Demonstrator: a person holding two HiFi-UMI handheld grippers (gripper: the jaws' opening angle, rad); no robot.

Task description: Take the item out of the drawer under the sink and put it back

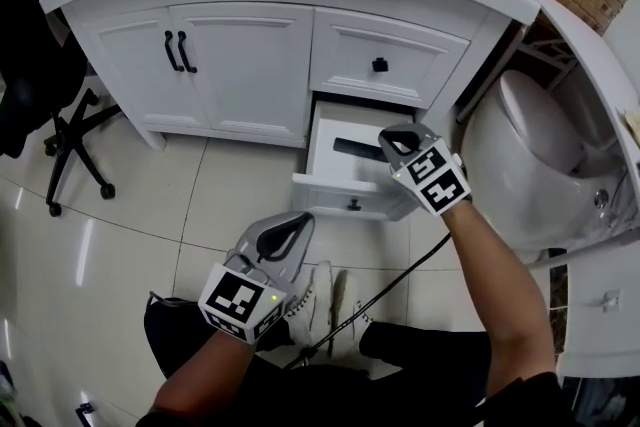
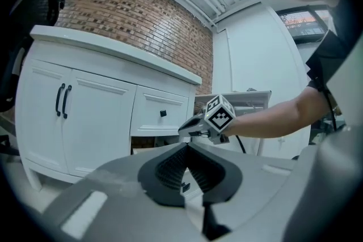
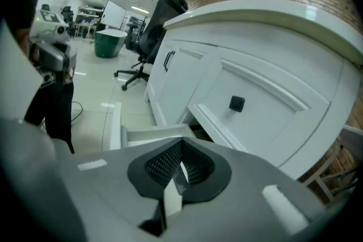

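Reaching right gripper [image 1: 388,139]: my jaws pressed together, over the right end of the open drawer [image 1: 340,197].
Left gripper [image 1: 300,223]: jaws closed together too, low over the floor tiles [image 1: 180,205], nearer me and left of the drawer.
Item [image 1: 352,148]: dark, flat, lying in the drawer, just left of my right tips.
Drawer: pulled out beneath the white cabinet [image 1: 240,65].

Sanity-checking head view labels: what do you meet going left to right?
office chair → cabinet door handles → left gripper → open drawer's knob → right gripper → toilet
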